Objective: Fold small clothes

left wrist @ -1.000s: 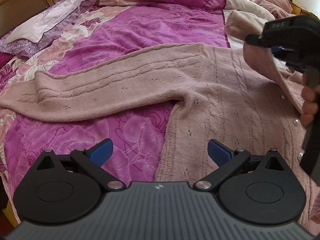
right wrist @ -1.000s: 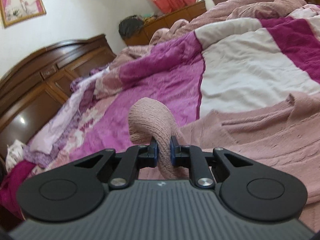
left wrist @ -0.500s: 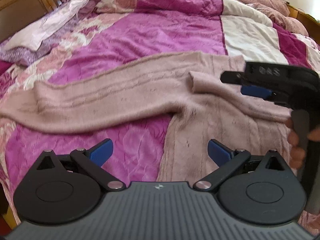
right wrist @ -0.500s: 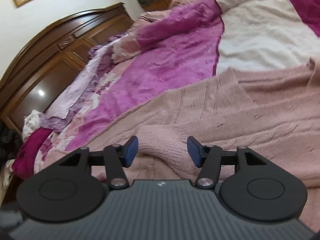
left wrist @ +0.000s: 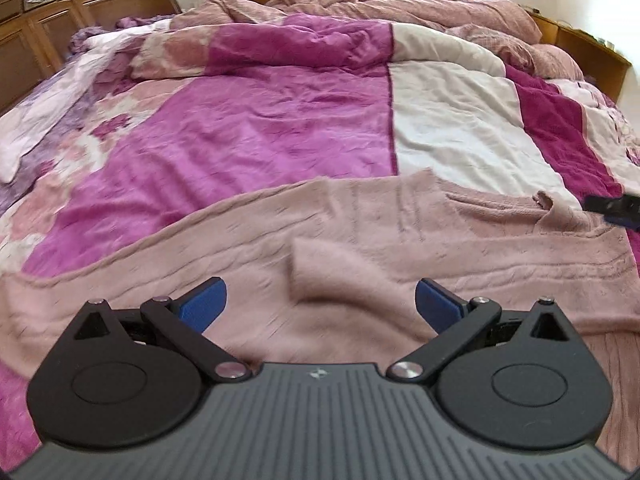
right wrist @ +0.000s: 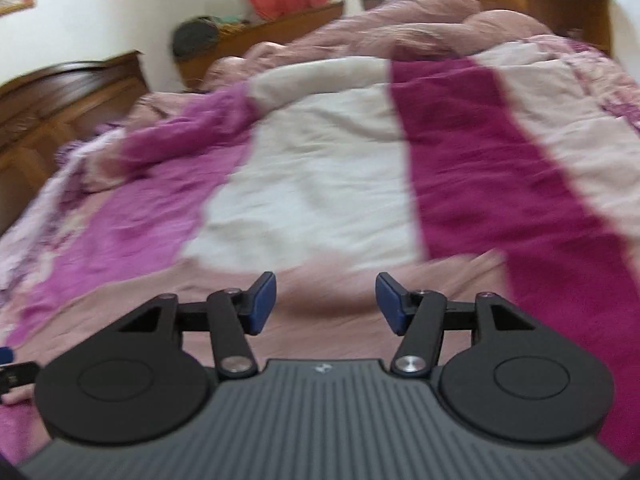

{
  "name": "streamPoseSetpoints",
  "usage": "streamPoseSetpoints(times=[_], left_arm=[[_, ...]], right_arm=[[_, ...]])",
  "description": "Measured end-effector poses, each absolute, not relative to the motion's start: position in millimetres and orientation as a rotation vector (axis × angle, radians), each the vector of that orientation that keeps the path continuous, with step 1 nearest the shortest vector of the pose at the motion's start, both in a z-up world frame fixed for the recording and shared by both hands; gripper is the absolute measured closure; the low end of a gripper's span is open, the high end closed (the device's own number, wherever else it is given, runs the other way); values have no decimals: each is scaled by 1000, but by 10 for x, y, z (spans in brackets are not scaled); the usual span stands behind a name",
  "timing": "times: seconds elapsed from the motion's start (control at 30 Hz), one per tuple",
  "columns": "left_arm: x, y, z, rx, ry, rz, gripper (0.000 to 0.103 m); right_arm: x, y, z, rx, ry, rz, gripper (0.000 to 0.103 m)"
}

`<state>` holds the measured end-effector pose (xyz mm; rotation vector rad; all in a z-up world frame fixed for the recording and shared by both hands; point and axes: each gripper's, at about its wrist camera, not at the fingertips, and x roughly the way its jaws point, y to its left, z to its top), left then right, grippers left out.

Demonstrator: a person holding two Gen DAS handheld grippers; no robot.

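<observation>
A dusty-pink knitted cardigan [left wrist: 360,232] lies spread across the bed, one sleeve stretched out to the left. Its other sleeve is folded in over the body, and the cuff end [left wrist: 320,268] rests just ahead of my left gripper [left wrist: 320,304], which stands wide open above the knit with nothing between its fingers. My right gripper [right wrist: 326,304] is open too, hovering over the cardigan's edge [right wrist: 320,304] with empty jaws. A tip of the right gripper [left wrist: 612,206] peeks in at the right edge of the left wrist view.
The bed carries a patchwork quilt [left wrist: 256,132] in magenta, cream and floral panels, with a rumpled pink blanket [left wrist: 400,8] heaped at its far end. A dark wooden headboard [right wrist: 60,96] and wooden cabinets ring the bed. A hand [right wrist: 16,394] shows at the right wrist view's left edge.
My right gripper let go of the sleeve cuff, which now lies folded over the cardigan's body, and drew away to the right. My left gripper moved in over the cardigan, still open.
</observation>
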<state>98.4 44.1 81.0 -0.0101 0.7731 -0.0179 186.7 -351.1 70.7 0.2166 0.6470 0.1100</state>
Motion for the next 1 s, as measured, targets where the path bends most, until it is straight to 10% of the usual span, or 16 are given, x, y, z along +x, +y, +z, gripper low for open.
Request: streamPoseSetpoints(times=[0.47,0.77,1.0], left_arm=[[1734,-9,296,57,885,-16,0],[1681,-34,95,117,871,-8,0],[1649,-18,90,101,860,-1,0]], right_arm=[[2691,-3480,411,112,821,341,55],[2796,-3222,284,-50,865,492,88],[2611,-3129,379,-222,679,451,92]])
